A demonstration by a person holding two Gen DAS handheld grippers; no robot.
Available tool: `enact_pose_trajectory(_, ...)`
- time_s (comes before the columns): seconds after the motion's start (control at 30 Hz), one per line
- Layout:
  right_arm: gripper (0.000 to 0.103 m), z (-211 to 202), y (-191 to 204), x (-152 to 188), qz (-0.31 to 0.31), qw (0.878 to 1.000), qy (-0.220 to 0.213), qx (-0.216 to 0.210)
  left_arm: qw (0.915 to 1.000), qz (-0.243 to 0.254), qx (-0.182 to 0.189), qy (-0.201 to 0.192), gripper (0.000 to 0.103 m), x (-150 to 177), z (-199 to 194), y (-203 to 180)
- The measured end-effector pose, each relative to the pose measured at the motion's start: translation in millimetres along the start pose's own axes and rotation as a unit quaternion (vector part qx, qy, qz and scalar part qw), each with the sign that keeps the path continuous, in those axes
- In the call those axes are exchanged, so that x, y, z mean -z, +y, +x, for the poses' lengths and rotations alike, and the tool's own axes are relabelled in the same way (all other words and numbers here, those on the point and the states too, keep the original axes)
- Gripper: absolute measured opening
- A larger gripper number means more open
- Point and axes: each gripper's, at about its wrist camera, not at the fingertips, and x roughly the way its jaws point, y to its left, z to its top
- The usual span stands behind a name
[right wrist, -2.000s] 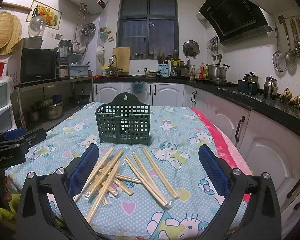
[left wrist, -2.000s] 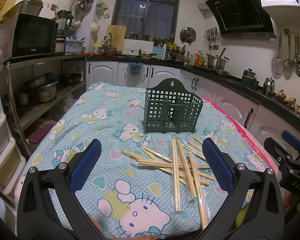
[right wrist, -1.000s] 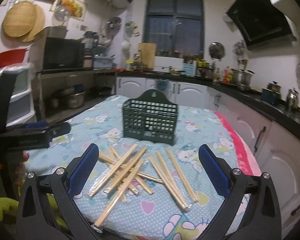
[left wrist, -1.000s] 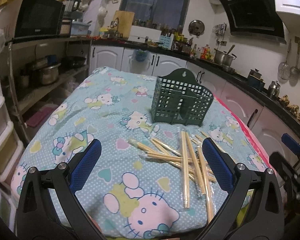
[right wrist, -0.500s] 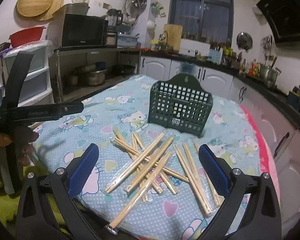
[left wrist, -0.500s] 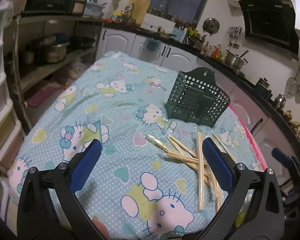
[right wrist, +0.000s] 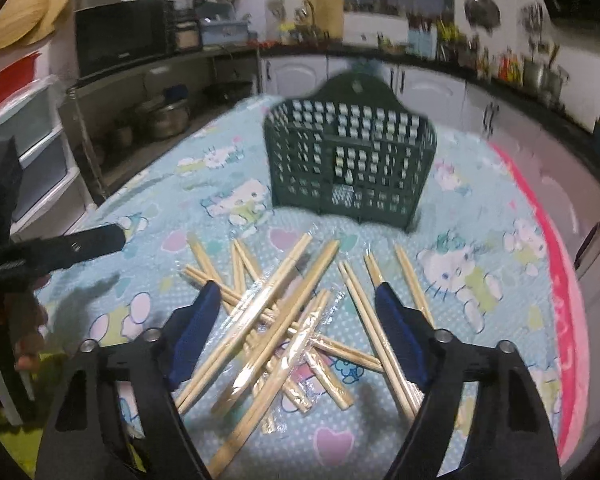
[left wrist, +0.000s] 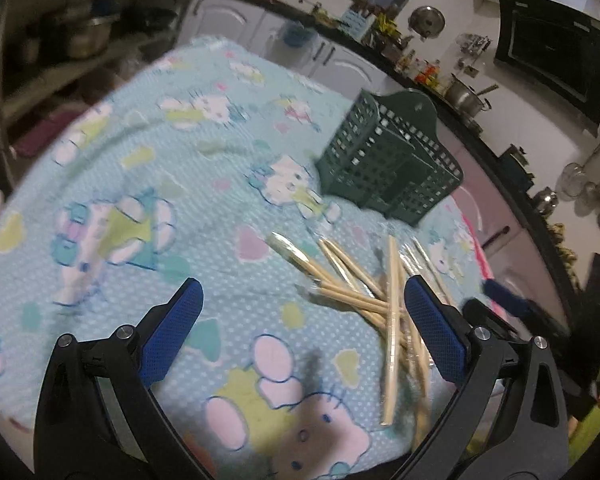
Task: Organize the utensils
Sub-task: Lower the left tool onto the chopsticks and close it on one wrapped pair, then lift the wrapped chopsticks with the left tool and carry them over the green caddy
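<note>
Several pairs of wooden chopsticks point(right wrist: 312, 264) in clear wrap lie crossed in a pile on the cartoon-cat tablecloth point(right wrist: 480, 216). Behind them stands a dark green lattice utensil basket point(right wrist: 348, 160). My right gripper point(right wrist: 298, 320) hovers over the near part of the pile. Its jaws are closing around several sticks, and the pads touch none of them. In the left wrist view the pile point(left wrist: 364, 292) lies ahead to the right, with the basket point(left wrist: 388, 160) beyond. My left gripper point(left wrist: 300, 320) is open over bare cloth, its right pad beside the sticks.
The left gripper point(right wrist: 72, 248) and a hand point(right wrist: 28, 340) show at the left edge of the right wrist view. Shelves with pots point(right wrist: 164, 120) stand left of the table. White cabinets point(right wrist: 432, 84) and a cluttered counter run behind. A pink cloth edge point(right wrist: 560, 280) borders the table on the right.
Both grippers have tipped downward and come closer to the chopstick pile. The right gripper's jaws have narrowed. The left wrist view has rolled, so the basket now looks tilted.
</note>
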Motion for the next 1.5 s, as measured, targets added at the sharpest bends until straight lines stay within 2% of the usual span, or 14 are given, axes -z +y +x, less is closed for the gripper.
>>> enact_pose_trajectory(0.1, 0.064, 18, -10, -3, 0.024, 0.999, 0.032, -0.007, 0.9989, -0.021, 0.03, 0.028, 0.089, -2, 16, 0)
enact_pose_trajectory(0.27, 0.056, 38, -24, -5, 0.052, 0.996, 0.072, -0.017, 0.9948, -0.047, 0.062, 0.066, 0.072, 0, 40, -2)
enact_pose_trajectory(0.37, 0.049, 49, -32, -4, 0.066, 0.993, 0.09, -0.031, 0.9907, -0.072, 0.078, 0.085, 0.069, 2, 50, 0)
enact_pose_trajectory(0.5, 0.04, 58, -39, -4, 0.087, 0.989, 0.109, -0.051, 0.9856, -0.101, 0.095, 0.096, 0.063, 2, 59, 4)
enact_pose_trajectory(0.67, 0.037, 67, -45, -4, 0.102, 0.984, 0.125, -0.071, 0.9811, -0.132, 0.101, 0.098, 0.05, 0, 68, 9)
enact_pose_trajectory(0.77, 0.031, 72, -49, -3, 0.115, 0.981, 0.134, -0.085, 0.9803, -0.142, 0.097, 0.098, 0.041, -1, 70, 14)
enact_pose_trajectory(0.8, 0.029, 73, -51, -3, 0.119, 0.98, 0.135, -0.089, 0.9804, -0.142, 0.096, 0.097, 0.038, -1, 70, 15)
enact_pose_trajectory(0.87, 0.024, 73, -55, -3, 0.128, 0.978, 0.136, -0.097, 0.9808, -0.144, 0.089, 0.097, 0.027, -1, 70, 16)
enact_pose_trajectory(0.93, 0.014, 71, -57, -4, 0.127, 0.978, 0.133, -0.101, 0.9814, -0.143, 0.082, 0.098, 0.019, -2, 71, 17)
enact_pose_trajectory(0.97, 0.013, 71, -56, -5, 0.127, 0.978, 0.132, -0.102, 0.982, -0.14, 0.079, 0.098, 0.016, -2, 72, 18)
enact_pose_trajectory(1.1, 0.009, 67, -58, -6, 0.126, 0.978, 0.126, -0.106, 0.9834, -0.133, 0.078, 0.096, 0.012, -2, 72, 18)
enact_pose_trajectory(1.27, 0.008, 56, -60, -8, 0.126, 0.98, 0.111, -0.107, 0.9873, -0.113, 0.076, 0.082, 0.004, -6, 67, 15)
enact_pose_trajectory(1.5, 0.007, 40, -62, -21, 0.121, 0.983, 0.085, -0.104, 0.9914, -0.085, 0.085, 0.051, 0.003, -18, 50, 10)
